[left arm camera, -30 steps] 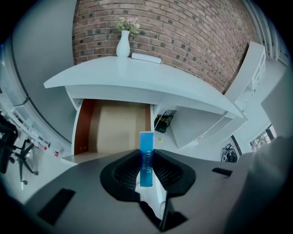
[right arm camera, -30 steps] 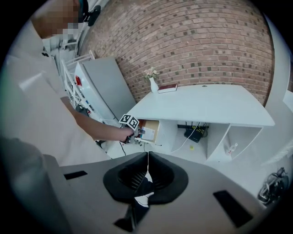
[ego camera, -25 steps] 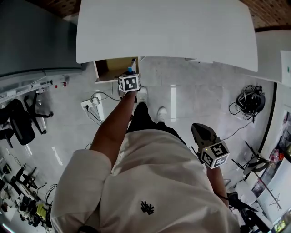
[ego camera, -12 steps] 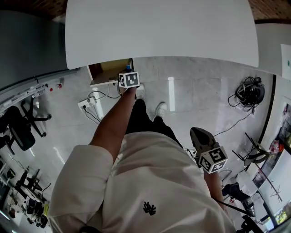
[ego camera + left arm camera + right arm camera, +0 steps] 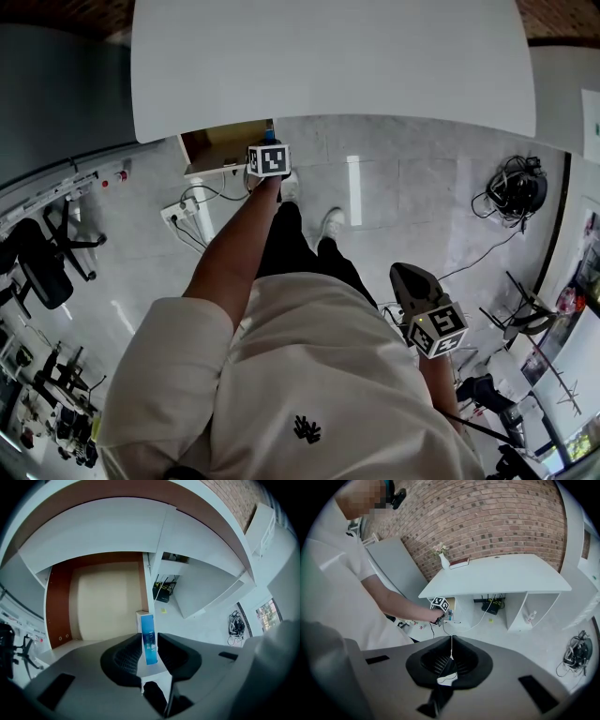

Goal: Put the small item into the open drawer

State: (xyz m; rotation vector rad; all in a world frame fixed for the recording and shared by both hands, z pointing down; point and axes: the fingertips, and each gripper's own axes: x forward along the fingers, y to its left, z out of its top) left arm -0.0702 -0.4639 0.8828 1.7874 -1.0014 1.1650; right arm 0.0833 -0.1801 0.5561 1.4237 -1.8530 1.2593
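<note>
A small blue and white box (image 5: 148,639) stands upright between the jaws of my left gripper (image 5: 149,637), whose pads still touch it while the jaws are opening. The box hangs over the open drawer (image 5: 108,602), a pale wooden tray with brown side walls under the white desk (image 5: 328,56). From the head view, my left gripper (image 5: 268,150) is at the drawer's (image 5: 220,145) right front corner. My right gripper (image 5: 408,279) hangs shut at the person's right side, away from the desk, with nothing in it (image 5: 451,654).
A power strip with cables (image 5: 183,214) lies on the floor left of the drawer. A cable bundle (image 5: 516,197) sits at the right. A black office chair (image 5: 42,253) stands far left. A router (image 5: 161,592) sits under the desk. A vase (image 5: 444,560) stands on the desk.
The left gripper has gone slightly further over the drawer with the box. The right gripper has barely moved.
</note>
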